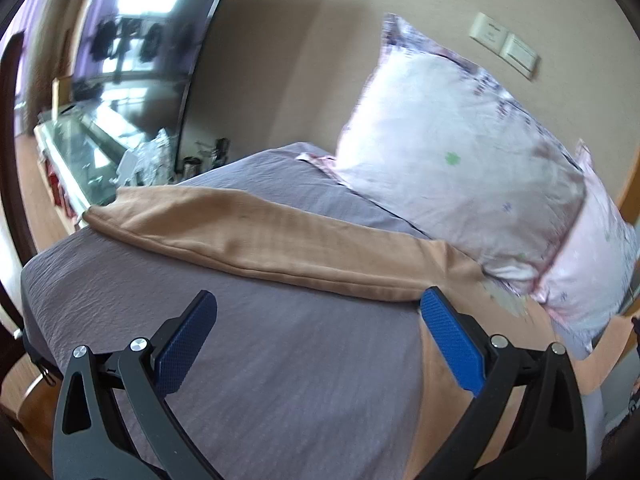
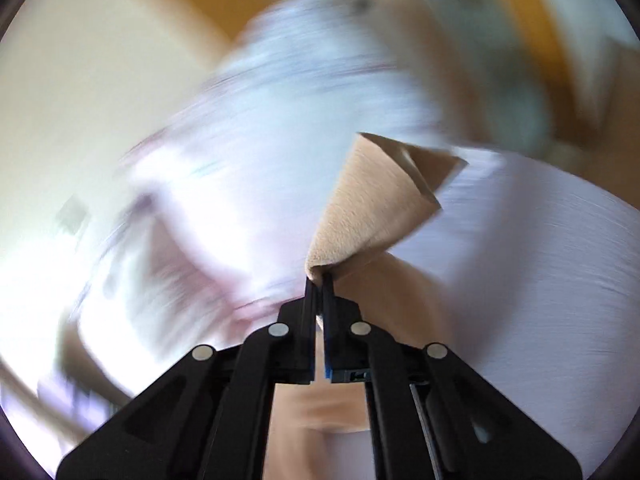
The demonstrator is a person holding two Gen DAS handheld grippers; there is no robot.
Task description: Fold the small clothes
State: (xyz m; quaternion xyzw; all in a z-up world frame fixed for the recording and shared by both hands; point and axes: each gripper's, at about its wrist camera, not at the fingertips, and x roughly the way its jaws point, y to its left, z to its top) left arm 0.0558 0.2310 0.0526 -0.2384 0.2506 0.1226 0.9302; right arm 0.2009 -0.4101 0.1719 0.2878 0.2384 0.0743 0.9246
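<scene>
- The tan cloth (image 1: 256,236) lies long across my gray bed (image 1: 280,360), from left to right, just under the pillow (image 1: 460,168).
- It looks soft and folded over.
- My left tongs (image 1: 318,320) are wide open, holding nothing.
- My right tongs (image 2: 319,280) pinch a cloth corner (image 2: 368,208), lifted up.

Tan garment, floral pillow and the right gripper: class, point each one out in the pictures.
tan garment (image 1: 256,236): left wrist view, middle of the folded band.
floral pillow (image 1: 452,160): left wrist view, centre of its face.
right gripper (image 2: 319,280): right wrist view, between the fingertips pinching the cloth.
</scene>
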